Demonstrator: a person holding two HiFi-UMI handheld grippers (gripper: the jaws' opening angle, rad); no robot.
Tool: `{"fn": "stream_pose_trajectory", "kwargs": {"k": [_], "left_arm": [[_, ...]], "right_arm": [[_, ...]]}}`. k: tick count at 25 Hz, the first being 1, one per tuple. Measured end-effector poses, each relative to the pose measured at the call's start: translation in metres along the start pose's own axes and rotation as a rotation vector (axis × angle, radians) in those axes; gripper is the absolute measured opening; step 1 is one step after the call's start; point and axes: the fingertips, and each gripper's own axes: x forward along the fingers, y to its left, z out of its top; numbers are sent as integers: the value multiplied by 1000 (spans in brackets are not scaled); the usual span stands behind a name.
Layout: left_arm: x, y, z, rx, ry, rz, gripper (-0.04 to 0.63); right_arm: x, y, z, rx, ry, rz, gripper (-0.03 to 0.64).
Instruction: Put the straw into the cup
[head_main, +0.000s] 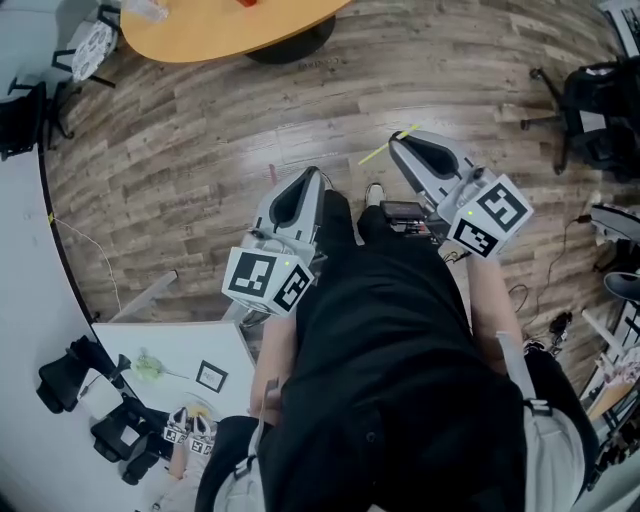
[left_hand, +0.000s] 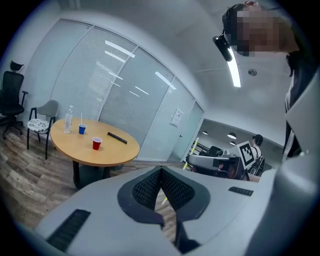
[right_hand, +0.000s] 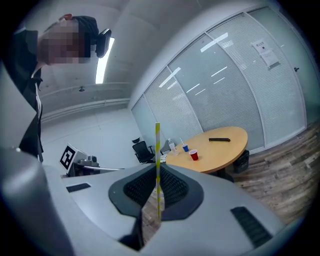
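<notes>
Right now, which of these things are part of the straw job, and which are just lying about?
Job: yellow-and-white striped straw, clamped in the right hand-held gripper; probably the red plastic cup on the round wooden table.
Lying about: small blue cup; clear plastic bottle; flat black bar; black office chair.

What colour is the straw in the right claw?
The straw is yellow with pale stripes, shown best in the right gripper view.

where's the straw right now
The straw is clamped in the right gripper, upright in that gripper's view; the head view shows it poking out over the wood floor.
</notes>
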Motion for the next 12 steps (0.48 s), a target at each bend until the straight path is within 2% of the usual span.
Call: {"fn": "stream_pose_trajectory", "kwargs": {"k": [12], "left_arm": [[-14, 89, 41, 22, -62, -29, 12]], "right_arm": [[84, 18, 33, -63, -15, -50, 34]]}}
